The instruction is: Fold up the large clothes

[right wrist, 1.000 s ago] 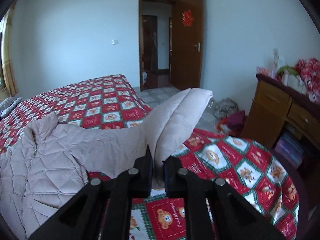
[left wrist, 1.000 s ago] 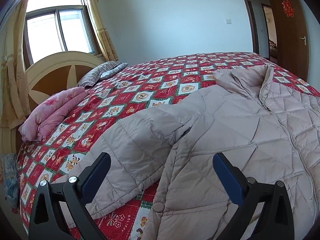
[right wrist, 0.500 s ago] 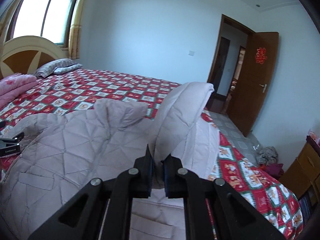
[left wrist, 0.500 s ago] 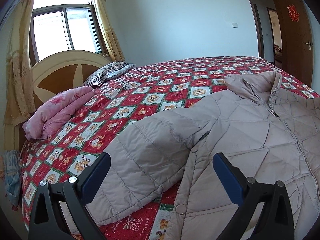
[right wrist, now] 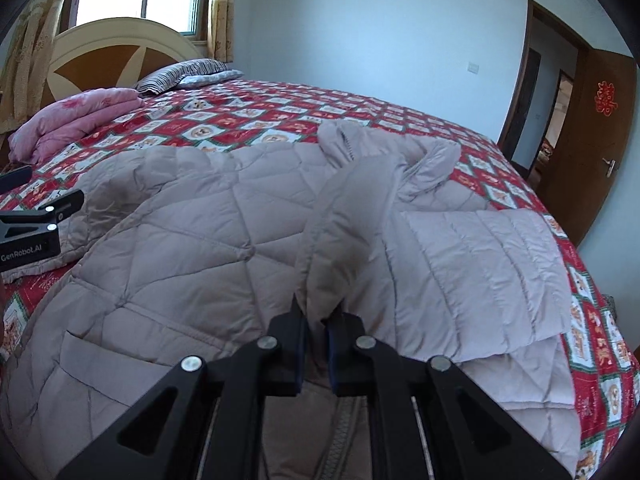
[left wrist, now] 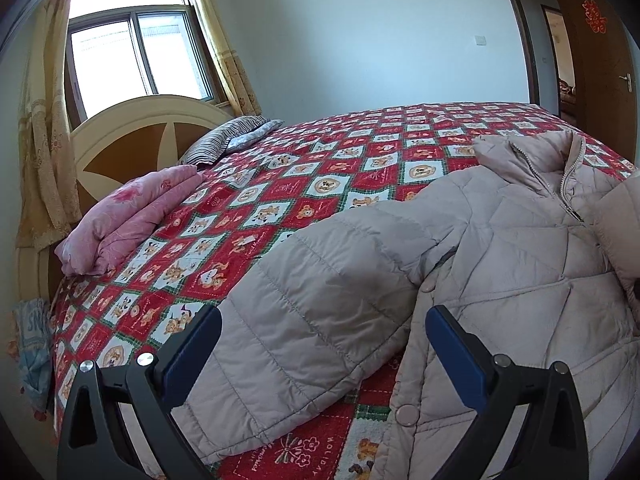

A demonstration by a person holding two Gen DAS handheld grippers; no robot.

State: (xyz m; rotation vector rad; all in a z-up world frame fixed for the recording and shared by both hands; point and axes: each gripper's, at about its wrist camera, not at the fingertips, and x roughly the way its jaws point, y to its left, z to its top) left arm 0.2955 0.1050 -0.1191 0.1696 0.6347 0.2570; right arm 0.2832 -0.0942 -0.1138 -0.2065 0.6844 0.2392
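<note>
A beige quilted down jacket [left wrist: 512, 264] lies face up on the bed, zipper closed, collar toward the far side; it also fills the right wrist view [right wrist: 192, 240]. My left gripper [left wrist: 322, 340] is open and empty, its blue-padded jaws hovering either side of the jacket's left sleeve [left wrist: 312, 312]. My right gripper [right wrist: 318, 332] is shut on the right sleeve's cuff [right wrist: 340, 240] and holds it over the jacket's chest, the sleeve folded inward. The left gripper's body [right wrist: 28, 236] shows at the left edge of the right wrist view.
The bed has a red patchwork cover [left wrist: 328, 184] with bear prints. A folded pink blanket [left wrist: 128, 216] and a striped pillow [left wrist: 228, 140] lie near the headboard [left wrist: 132, 132]. An open wooden door [right wrist: 592, 128] is at the right.
My right gripper has carried the sleeve cuff left, from beside the bed's edge to over the jacket's body. My left gripper has shifted slightly, staying open over the left sleeve.
</note>
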